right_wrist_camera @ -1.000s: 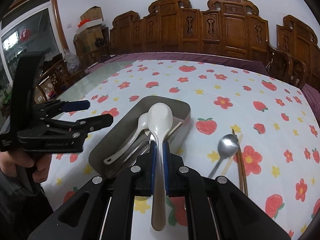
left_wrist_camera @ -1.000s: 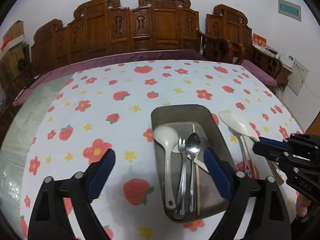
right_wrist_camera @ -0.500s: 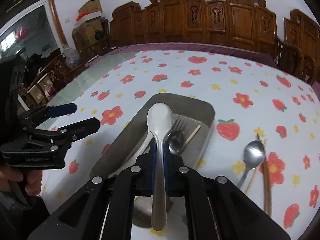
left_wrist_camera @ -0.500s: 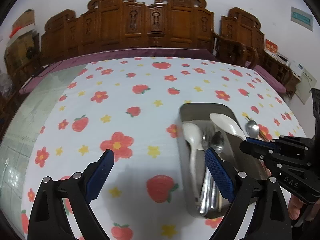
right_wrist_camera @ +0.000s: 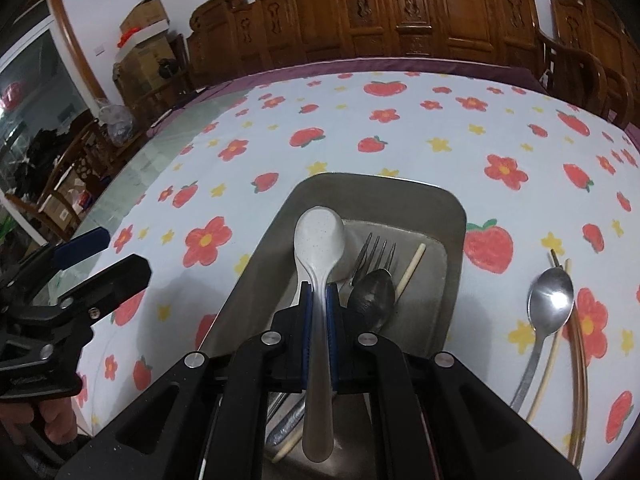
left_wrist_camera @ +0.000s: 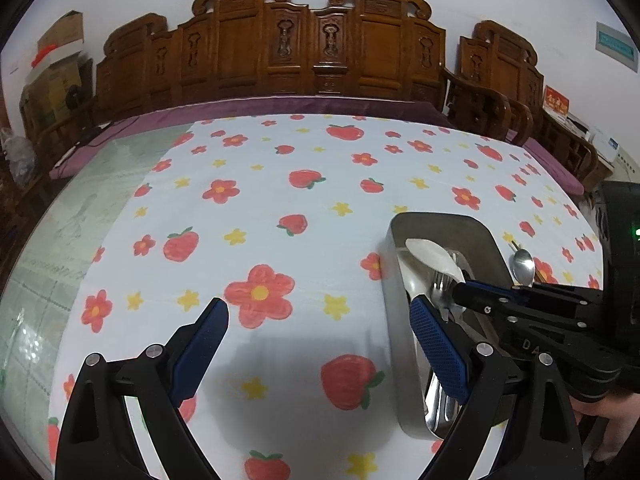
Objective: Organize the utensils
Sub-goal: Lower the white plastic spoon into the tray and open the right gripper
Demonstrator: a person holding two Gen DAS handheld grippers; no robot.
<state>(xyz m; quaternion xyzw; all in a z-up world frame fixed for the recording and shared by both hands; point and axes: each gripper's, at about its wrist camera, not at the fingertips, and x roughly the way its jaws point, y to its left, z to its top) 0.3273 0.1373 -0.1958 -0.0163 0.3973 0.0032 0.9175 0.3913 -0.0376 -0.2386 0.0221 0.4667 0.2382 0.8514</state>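
A grey metal tray lies on the flowered cloth with a fork, a metal spoon, a chopstick and a white spoon partly hidden under my fingers. My right gripper is shut on the handle of a second white spoon, whose bowl hangs over the tray. In the left wrist view that white spoon sticks out of the right gripper above the tray. My left gripper stands open and holds nothing, over the cloth left of the tray.
Right of the tray, a metal spoon and chopsticks lie on the cloth. Carved wooden chairs line the far side of the table. Bare glass tabletop shows at the left, past the cloth's edge.
My right gripper has carried the white spoon left and down, from beside the tray to over it. My left gripper has drifted left, off the tray.
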